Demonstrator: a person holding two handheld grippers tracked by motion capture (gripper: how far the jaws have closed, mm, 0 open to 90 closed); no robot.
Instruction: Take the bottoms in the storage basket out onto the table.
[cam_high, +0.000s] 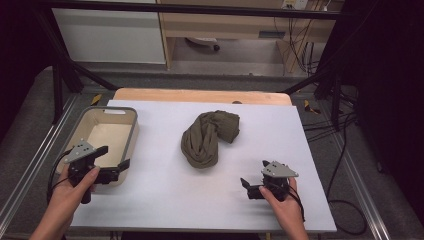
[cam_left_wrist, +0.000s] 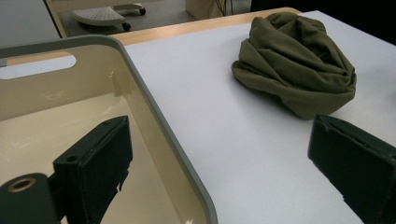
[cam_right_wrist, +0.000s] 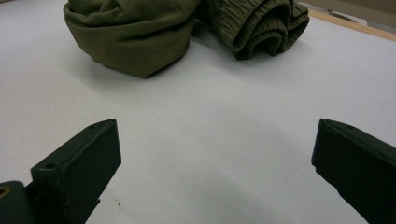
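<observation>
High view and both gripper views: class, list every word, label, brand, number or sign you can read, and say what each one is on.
None can be read.
Pale label on the wooden furniture behind the table: too small and blurred to read.
The olive cloth, beige bin, white table sheet and both grippers (left, right) carry no visible text.

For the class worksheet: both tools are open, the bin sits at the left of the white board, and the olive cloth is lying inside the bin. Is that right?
Not quite. The olive cloth is not inside the bin; it lies bunched on the white board, to the bin's right, as the high view shows. The rest stands: the left tool and right tool are both open, and the bin sits at the board's left.
</observation>
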